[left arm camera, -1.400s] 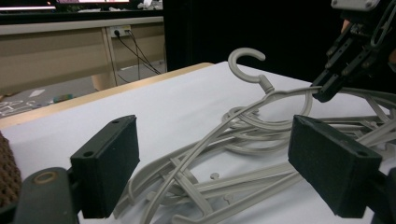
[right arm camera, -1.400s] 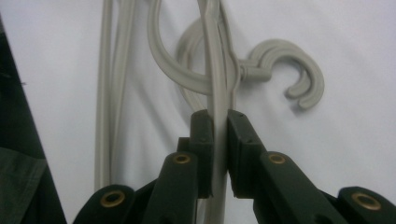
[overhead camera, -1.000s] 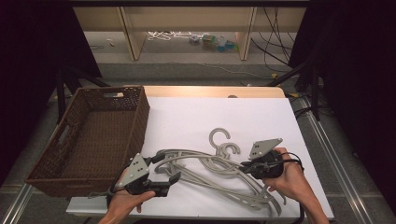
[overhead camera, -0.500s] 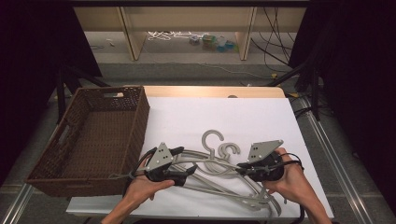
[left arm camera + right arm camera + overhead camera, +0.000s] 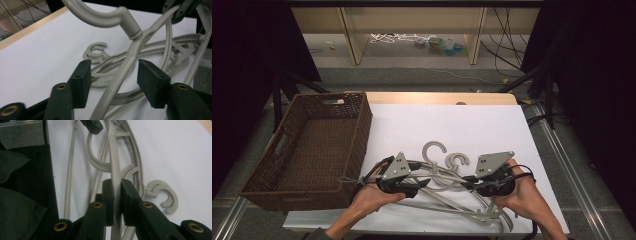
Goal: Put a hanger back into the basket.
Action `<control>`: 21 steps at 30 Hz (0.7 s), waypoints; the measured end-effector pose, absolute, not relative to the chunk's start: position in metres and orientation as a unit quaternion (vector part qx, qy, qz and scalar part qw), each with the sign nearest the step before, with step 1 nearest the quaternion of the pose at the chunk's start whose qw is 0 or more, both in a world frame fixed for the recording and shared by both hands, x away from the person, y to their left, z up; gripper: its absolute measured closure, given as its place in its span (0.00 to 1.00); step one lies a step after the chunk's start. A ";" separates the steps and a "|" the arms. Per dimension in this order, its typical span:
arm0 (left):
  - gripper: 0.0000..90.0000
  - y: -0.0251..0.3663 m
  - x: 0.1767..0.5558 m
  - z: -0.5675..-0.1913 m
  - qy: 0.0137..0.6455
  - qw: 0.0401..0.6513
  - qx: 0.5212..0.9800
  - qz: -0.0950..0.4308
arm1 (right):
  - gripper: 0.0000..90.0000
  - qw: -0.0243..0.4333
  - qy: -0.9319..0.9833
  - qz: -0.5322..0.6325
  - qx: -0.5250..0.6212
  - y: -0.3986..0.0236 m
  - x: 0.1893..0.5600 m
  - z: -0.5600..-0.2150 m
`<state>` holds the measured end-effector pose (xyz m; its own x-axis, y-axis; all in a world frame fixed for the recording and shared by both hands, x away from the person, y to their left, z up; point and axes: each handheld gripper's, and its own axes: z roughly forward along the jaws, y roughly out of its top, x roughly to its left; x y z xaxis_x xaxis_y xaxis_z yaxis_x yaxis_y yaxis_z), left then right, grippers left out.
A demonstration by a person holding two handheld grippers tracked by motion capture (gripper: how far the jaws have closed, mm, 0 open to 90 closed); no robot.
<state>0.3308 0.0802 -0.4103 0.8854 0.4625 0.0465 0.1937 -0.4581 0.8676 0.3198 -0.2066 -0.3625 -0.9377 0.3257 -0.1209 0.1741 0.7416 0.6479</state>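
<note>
Right gripper view has the right gripper (image 5: 114,200) clamped tight on a thin arm of the raised grey hanger (image 5: 113,155), its pads pressed against the plastic. In the left gripper view, the left gripper (image 5: 113,75) has just been closing; another arm of that hanger runs between the jaws, which stand partly apart and clear of it on both sides. No brand, label or writing can be read anywhere. More grey hangers (image 5: 447,187) lie tangled on the white table top (image 5: 472,125), which has a pale wooden far edge, with a brown wicker basket (image 5: 307,145) just beside it. Beyond are dark curtains and a shelf with cables. Since a second ago the left gripper has moved in from the table's left edge.
</note>
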 end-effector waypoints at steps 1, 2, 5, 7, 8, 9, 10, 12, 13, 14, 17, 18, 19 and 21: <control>0.57 0.079 0.331 -0.410 0.192 0.480 0.846 0.134 | 0.92 0.114 0.927 0.333 0.133 -0.206 0.320 -0.363; 0.60 0.078 0.330 -0.410 0.192 0.475 0.848 0.136 | 0.92 0.112 0.927 0.333 0.130 -0.206 0.320 -0.363; 0.70 0.076 0.330 -0.409 0.174 0.457 0.862 0.134 | 0.92 0.110 0.929 0.331 0.125 -0.205 0.319 -0.363; 0.77 0.074 0.330 -0.408 0.166 0.450 0.867 0.133 | 0.92 0.109 0.930 0.330 0.119 -0.204 0.319 -0.364; 0.78 0.073 0.329 -0.408 0.160 0.445 0.871 0.137 | 0.92 0.115 0.931 0.328 0.114 -0.204 0.319 -0.364; 0.79 0.073 0.328 -0.407 0.155 0.440 0.873 0.143 | 0.92 0.117 0.931 0.327 0.112 -0.204 0.319 -0.364; 0.80 0.073 0.327 -0.405 0.146 0.435 0.876 0.149 | 0.92 0.117 0.932 0.326 0.110 -0.203 0.319 -0.364; 0.81 0.074 0.324 -0.401 0.126 0.428 0.880 0.162 | 0.92 0.116 0.932 0.327 0.105 -0.203 0.319 -0.365; 0.81 0.075 0.323 -0.398 0.122 0.424 0.883 0.162 | 0.92 0.119 0.931 0.329 0.104 -0.204 0.319 -0.365; 0.82 0.075 0.323 -0.398 0.122 0.424 0.883 0.162 | 0.91 0.117 0.930 0.332 0.104 -0.204 0.319 -0.365; 0.86 0.075 0.316 -0.390 0.114 0.414 0.891 0.150 | 0.88 0.111 0.927 0.339 0.112 -0.205 0.320 -0.363; 0.87 0.075 0.313 -0.389 0.111 0.413 0.892 0.148 | 0.87 0.114 0.926 0.341 0.115 -0.206 0.320 -0.363; 0.89 0.075 0.311 -0.389 0.109 0.412 0.893 0.144 | 0.85 0.125 0.923 0.344 0.121 -0.206 0.320 -0.363; 0.91 0.076 0.308 -0.389 0.114 0.411 0.894 0.139 | 0.81 0.130 0.920 0.347 0.127 -0.206 0.321 -0.363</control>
